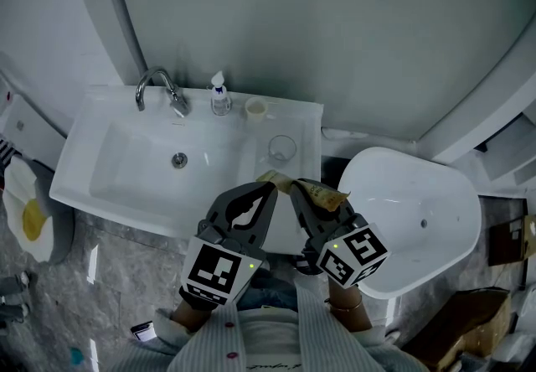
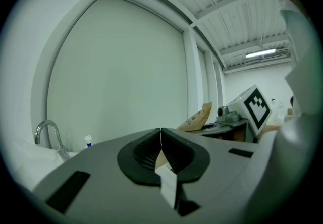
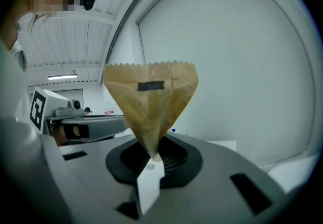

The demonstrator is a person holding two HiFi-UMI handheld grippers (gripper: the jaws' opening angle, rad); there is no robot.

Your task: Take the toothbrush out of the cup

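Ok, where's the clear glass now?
Head view: the clear glass stands on the sink's right ledge, between the small white cup and the held brown packet.

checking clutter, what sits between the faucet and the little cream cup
A small spray bottle stands between the faucet and the cream cup; the head view shows it.

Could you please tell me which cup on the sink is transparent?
The glass nearer the front edge; the cream cup beside the spray bottle is opaque.

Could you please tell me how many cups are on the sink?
2: a small cream cup at the back edge, and a clear glass cup in front of it. Others may be hidden in front.
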